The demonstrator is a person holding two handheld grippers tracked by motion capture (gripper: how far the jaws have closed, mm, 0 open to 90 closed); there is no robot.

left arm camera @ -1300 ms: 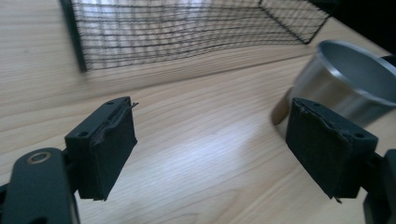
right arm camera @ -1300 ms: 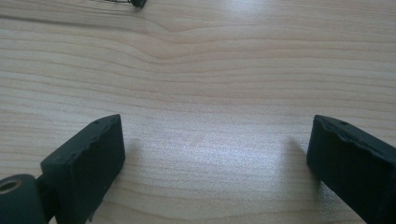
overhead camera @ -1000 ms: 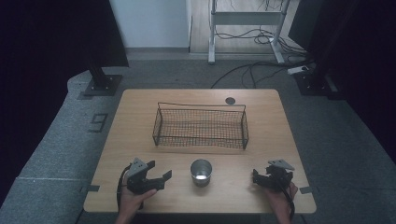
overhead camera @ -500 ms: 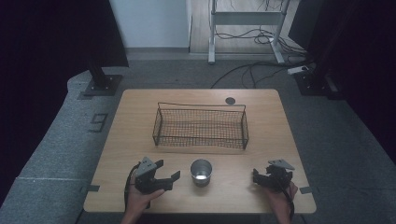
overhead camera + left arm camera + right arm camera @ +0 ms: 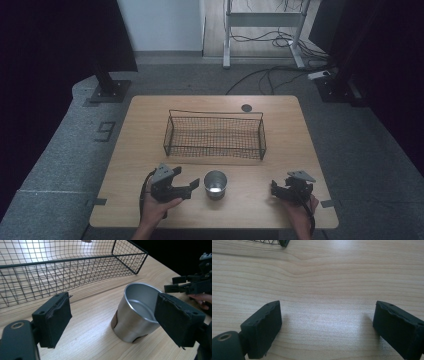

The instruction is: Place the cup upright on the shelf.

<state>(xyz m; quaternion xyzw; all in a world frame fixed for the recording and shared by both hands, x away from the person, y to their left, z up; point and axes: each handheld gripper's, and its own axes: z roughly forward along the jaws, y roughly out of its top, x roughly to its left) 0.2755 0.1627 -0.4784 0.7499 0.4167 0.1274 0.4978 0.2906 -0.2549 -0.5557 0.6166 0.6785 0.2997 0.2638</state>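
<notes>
Standing upright on the wooden table [image 5: 280,125], mouth up, the metal cup [image 5: 215,184] sits near the front edge, between the two grippers and just in front of the wire basket [image 5: 215,134], apart from it. In the left gripper view the cup [image 5: 136,312] lies ahead of the jaws and toward the right one; part of its rim is hidden behind that jaw's pad, and contact cannot be told.

Left gripper [image 5: 192,185]: held in the person's left hand [image 5: 157,209], pointing toward the cup from just beside it; jaws stand well apart with nothing clamped.

Right gripper [image 5: 278,189]: resting well apart from the cup toward the table's right side; in its own view the jaws are spread wide over bare wood, gripping nothing.
</notes>
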